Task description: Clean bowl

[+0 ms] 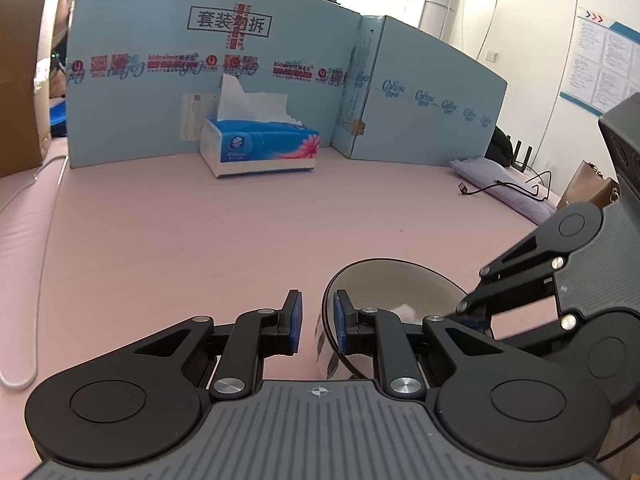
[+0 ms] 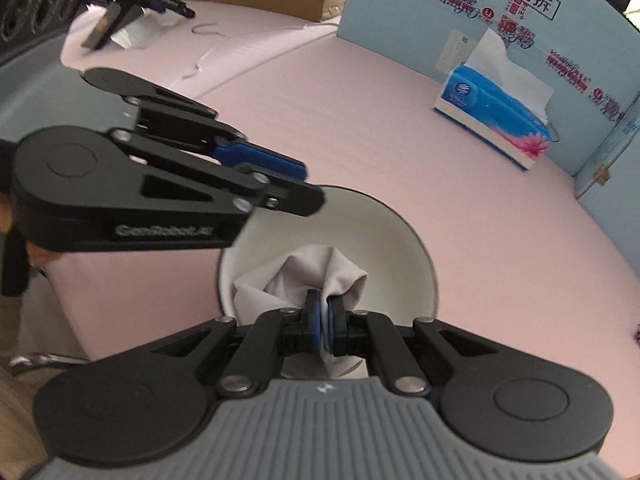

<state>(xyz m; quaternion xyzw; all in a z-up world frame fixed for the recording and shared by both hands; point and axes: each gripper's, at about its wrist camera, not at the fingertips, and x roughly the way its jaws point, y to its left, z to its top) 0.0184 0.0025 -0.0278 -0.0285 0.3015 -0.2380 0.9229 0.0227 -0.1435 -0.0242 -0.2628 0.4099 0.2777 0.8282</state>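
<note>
Right wrist: right gripper (image 2: 323, 322) pinches cloth (image 2: 316, 268) inside bowl (image 2: 384, 232).

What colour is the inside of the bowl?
White inside the bowl; the right wrist view shows it best.

Blue cardboard screen (image 1: 160, 92) reads "套装勿拆", "kidswant"; left gripper (image 2: 304, 196) arm reads "GenRobot.AI"
</note>
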